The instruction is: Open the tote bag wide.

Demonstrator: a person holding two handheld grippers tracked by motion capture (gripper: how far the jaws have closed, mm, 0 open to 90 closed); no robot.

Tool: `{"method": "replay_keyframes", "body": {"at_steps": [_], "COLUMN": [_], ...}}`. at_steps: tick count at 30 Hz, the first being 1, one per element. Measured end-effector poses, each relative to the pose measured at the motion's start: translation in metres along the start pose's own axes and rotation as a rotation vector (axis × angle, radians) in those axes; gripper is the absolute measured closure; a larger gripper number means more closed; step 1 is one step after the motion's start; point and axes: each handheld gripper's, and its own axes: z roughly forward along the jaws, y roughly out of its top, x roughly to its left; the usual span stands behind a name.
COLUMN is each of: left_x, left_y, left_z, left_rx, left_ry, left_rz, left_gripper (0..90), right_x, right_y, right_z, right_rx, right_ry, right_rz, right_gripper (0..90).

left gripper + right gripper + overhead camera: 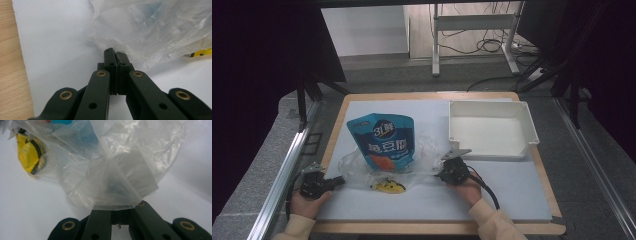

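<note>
My left gripper sits closest, jaws pressed together on the edge of the clear plastic bag; the right gripper pinches its opposite edge. The bag lies mid-mat under the blue snack pouch, beside a yellow packet. Thin film, slippery, tear-prone: I'd grip doubled folds.

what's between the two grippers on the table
In the high view, the clear plastic bag spans from left gripper to right gripper, with a small yellow packet.
</note>
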Motion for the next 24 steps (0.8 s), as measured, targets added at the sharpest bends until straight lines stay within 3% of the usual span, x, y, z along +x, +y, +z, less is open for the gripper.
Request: {"method": "replay_keyframes", "body": {"at_steps": [1,5,11,12,14,15,17,18,19,20,23,24], "left_x": [0.0,0.0,0.0,0.0,0.0,0.0,-0.001,-0.001,-0.001,-0.001,-0.001,-0.002], "left_y": [0.0,0.0,0.0,0.001,0.001,0.001,0.001,0.001,0.001,0.001,0.002,0.002], "left_z": [0.0,0.0,0.001,0.001,0.001,0.001,0.001,0.001,0.001,0.001,0.001,0.002], "left_rx": [-0.001,-0.002,-0.002,-0.002,0.001,0.001,0.001,0.002,0.002,-0.001,0.0,0.001], "left_ry": [-0.001,-0.005,-0.003,-0.002,-0.001,0.001,0.002,0.002,0.002,0.001,0.004,0.004], "left_rz": [0.0,0.0,-0.001,-0.002,-0.001,0.0,0.003,0.003,0.003,-0.001,0.003,0.005], "left_gripper": [89.2,89.2,89.1,89.0,89.0,88.9,88.8,88.8,88.7,88.7,88.7,88.7], "right_x": [0.002,0.004,0.002,0.0,-0.001,-0.004,-0.006,-0.008,-0.008,-0.009,-0.006,-0.003], "right_y": [0.001,-0.001,-0.003,0.0,0.002,0.009,0.013,0.024,0.024,0.037,0.05,0.068], "right_z": [-0.003,-0.015,-0.037,-0.051,-0.058,-0.073,-0.08,-0.095,-0.095,-0.107,-0.112,-0.113], "right_rx": [-0.012,-0.038,-0.096,-0.138,-0.16,-0.206,-0.231,-0.276,-0.276,-0.323,-0.34,-0.337], "right_ry": [0.023,0.028,-0.002,-0.032,-0.042,-0.067,-0.076,-0.089,-0.089,-0.079,-0.076,-0.076], "right_rz": [0.001,-0.005,0.025,0.024,0.03,0.036,0.036,0.033,0.033,0.038,0.02,-0.01], "right_gripper": [75.0,66.3,57.8,55.4,54.8,53.0,52.5,50.8,50.8,48.8,47.5,46.4]}}
